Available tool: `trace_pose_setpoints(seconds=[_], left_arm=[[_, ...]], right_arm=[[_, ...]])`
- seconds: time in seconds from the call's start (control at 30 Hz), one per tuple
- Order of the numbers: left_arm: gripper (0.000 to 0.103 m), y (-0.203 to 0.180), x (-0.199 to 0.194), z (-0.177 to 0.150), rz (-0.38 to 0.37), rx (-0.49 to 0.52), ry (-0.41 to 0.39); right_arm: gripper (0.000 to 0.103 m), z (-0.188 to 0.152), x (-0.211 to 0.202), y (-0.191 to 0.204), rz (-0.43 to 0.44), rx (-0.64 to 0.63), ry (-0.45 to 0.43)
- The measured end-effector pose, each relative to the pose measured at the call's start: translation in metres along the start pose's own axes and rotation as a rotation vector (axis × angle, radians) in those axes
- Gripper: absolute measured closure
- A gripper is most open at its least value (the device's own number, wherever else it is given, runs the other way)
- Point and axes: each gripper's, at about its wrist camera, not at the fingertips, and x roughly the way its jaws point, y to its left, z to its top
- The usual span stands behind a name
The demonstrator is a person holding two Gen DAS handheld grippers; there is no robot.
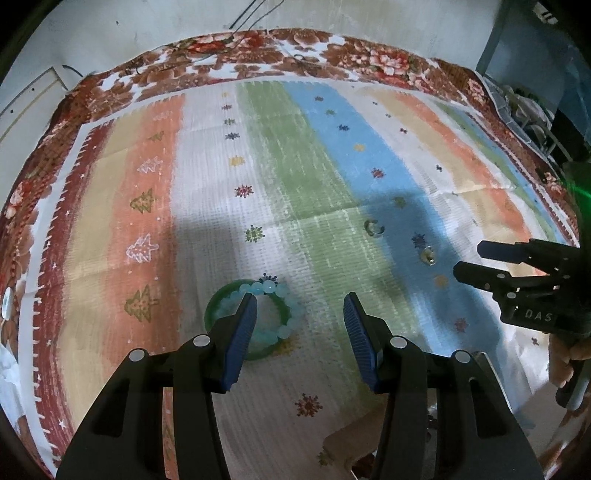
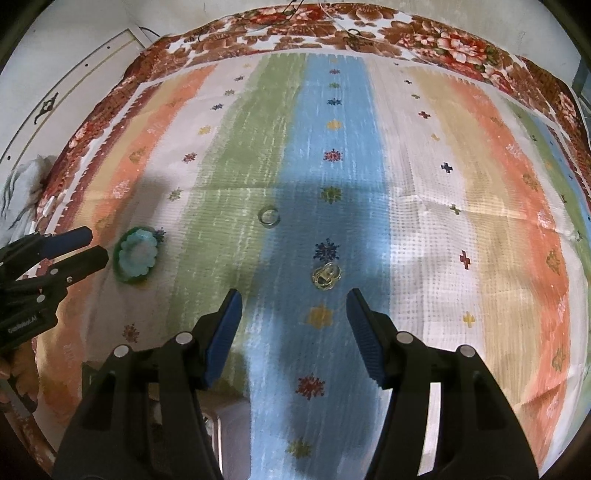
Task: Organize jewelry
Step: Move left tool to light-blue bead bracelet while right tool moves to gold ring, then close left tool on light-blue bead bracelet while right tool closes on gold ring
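Observation:
A green bangle (image 1: 212, 306) lies on the striped cloth with a pale blue bead bracelet (image 1: 275, 290) on top of it; both also show in the right wrist view (image 2: 137, 256). My left gripper (image 1: 300, 304) is open and empty, its left finger over the bangle. A silver ring (image 2: 269, 216) lies on the green-blue border; it also shows in the left wrist view (image 1: 373, 228). A pair of gold rings (image 2: 325, 277) lies just ahead of my right gripper (image 2: 293, 297), which is open and empty. The gold rings also show in the left wrist view (image 1: 427, 255).
A striped cloth (image 2: 424, 155) with small motifs covers a floral blanket (image 2: 424, 29). A box-like object (image 2: 225, 424) sits near the front edge under the right gripper. The right gripper (image 1: 476, 266) shows at the right of the left wrist view.

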Motion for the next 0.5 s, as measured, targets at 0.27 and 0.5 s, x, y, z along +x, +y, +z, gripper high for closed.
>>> trace_pose_setpoints(seconds=[0.27, 0.5], left_arm=[[0.054, -0.002, 0.020, 0.001, 0.007, 0.026, 0.054], [0.065, -0.005, 0.038, -0.001, 0.034, 0.062, 0.101]], right_arm=[[0.044, 0.009, 0.026, -0.008, -0.021, 0.005, 0.047], [0.044, 0.015, 0.043, -0.011, -0.040, 0.001, 0.075]])
